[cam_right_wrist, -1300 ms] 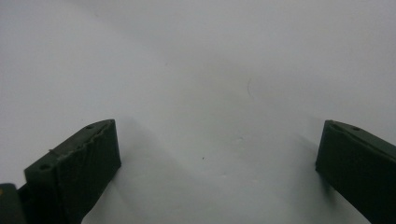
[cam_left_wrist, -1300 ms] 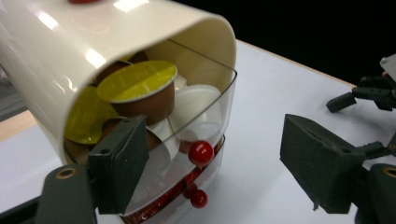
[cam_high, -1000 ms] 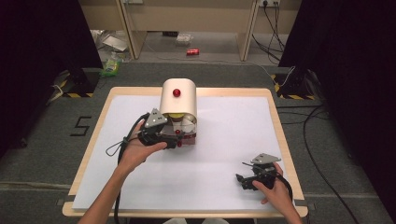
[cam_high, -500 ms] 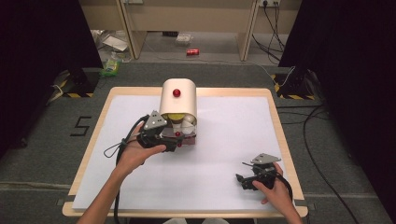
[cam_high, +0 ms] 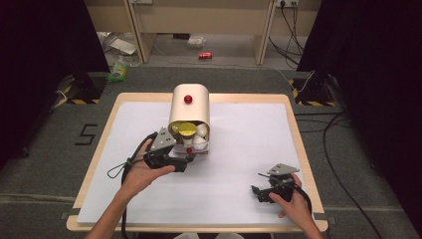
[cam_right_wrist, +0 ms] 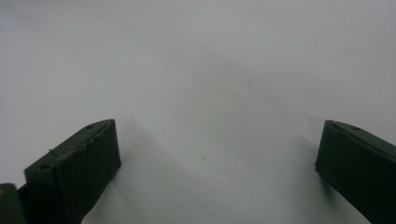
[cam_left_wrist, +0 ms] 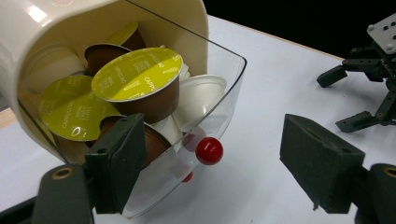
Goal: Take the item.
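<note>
L tool is sitting at the front of the capsule dispenser, jaws standing apart w/ nothing clamped. In the left gripper view its two black pads are flanking the clear drawer: one pad is overlapping the drawer's near corner, the other is hanging well off to the side over bare white. Can't tell if the near pad is actually touching the plastic. The drawer's red knob is sitting between the pads, free of both.

Drawer is standing pulled out from the cream housing, packed w/ coffee capsules. A yellow-lidded capsule is lying on top, tilted; a second yellow lid is showing lower down beside it, brown cups and white cups are crowding around them. Dispenser is resting mid-counter, toward the far edge, w/ a second red knob up on the housing.

R tool is lying low at the near R corner of the counter, well apart from the dispenser, jaws wide apart over plain white surface, holding nothing. R hand is gripping it from behind; L hand is holding its tool likewise.
</note>
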Demonstrator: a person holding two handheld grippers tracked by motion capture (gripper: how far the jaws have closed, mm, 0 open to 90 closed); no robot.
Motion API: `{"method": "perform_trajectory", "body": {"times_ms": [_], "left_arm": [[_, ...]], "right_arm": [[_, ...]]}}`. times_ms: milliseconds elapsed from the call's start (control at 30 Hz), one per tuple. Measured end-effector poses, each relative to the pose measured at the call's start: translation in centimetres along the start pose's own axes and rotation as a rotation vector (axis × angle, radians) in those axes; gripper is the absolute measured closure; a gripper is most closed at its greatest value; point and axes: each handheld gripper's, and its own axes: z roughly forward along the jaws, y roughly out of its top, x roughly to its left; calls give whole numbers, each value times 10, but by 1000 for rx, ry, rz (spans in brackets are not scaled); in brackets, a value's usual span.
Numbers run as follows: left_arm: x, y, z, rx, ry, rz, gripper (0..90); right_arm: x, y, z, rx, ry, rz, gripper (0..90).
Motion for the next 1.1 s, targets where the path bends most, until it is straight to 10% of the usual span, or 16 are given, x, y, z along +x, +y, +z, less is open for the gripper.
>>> {"method": "perform_trajectory", "body": {"times_ms": [1100], "left_arm": [[-24, -19, -15, 1, -11, 24, 228]], "right_arm": [[-1, 0, 0, -4, -3, -10, 3]]}}
